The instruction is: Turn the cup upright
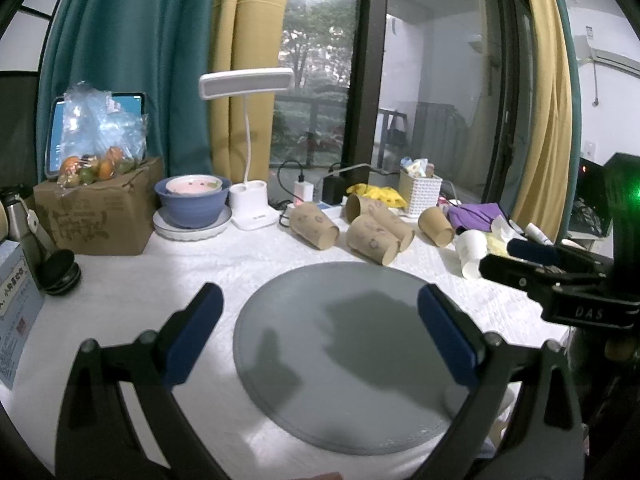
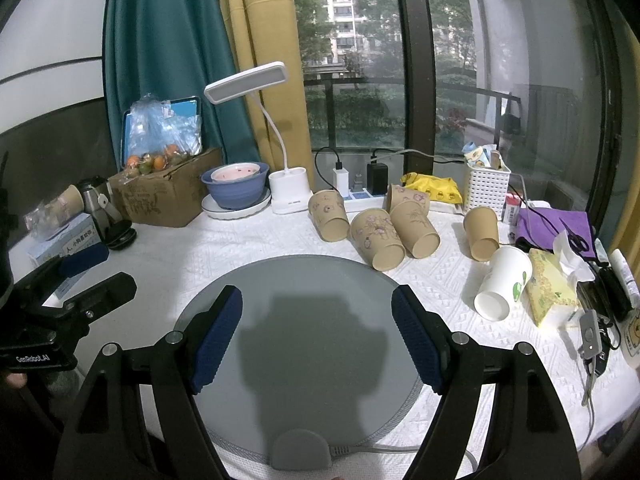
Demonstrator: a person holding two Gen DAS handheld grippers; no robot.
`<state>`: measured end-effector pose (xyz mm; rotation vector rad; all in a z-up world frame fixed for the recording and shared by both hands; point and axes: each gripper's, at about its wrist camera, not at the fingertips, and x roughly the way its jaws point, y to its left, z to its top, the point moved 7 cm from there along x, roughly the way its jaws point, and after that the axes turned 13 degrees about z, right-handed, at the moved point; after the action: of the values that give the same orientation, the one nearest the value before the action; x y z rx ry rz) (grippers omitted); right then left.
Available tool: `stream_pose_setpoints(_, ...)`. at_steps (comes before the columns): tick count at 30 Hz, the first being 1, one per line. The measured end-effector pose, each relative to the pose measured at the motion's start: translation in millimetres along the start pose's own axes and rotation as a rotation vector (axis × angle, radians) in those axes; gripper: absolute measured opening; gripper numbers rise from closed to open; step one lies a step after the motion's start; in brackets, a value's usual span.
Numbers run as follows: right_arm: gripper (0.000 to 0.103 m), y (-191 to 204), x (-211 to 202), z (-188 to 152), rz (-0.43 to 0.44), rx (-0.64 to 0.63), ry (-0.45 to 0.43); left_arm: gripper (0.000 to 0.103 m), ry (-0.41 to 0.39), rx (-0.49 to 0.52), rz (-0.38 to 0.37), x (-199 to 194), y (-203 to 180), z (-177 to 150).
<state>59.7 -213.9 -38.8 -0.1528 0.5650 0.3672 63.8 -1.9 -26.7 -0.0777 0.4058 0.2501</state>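
- Six paper cups (image 2: 378, 240) lie tipped on the surface (image 2: 248, 240) beyond the grey mat (image 2: 300, 280).
- Both grippers, left gripper (image 1: 320, 332) and right gripper (image 2: 318, 340): jaws open, empty, over the mat.
- Step: approach pending; next move calls for reaching one cup.

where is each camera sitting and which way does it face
Left wrist: on the left gripper, facing forward over the grey round mat toward the window; its open blue fingers show, right gripper at right edge.
Right wrist: on the right gripper, same direction; its open fingers show, left gripper at left.
Shared: mat, brown cups, white cup, desk lamp.
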Motion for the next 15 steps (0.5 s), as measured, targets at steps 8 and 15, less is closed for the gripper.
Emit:
stream_pose_setpoints(8,0.08,-0.2,0.0,-0.2,0.001,0.0,-0.001,0.099,0.0,-0.001,-0.001,0.0,0.4,-0.3)
stream_pose_setpoints(15,0.08,-0.2,0.3,-0.3,0.0,0.0,0.0,0.099,0.0,0.001,-0.004,-2.2,-7.8,-4.1)
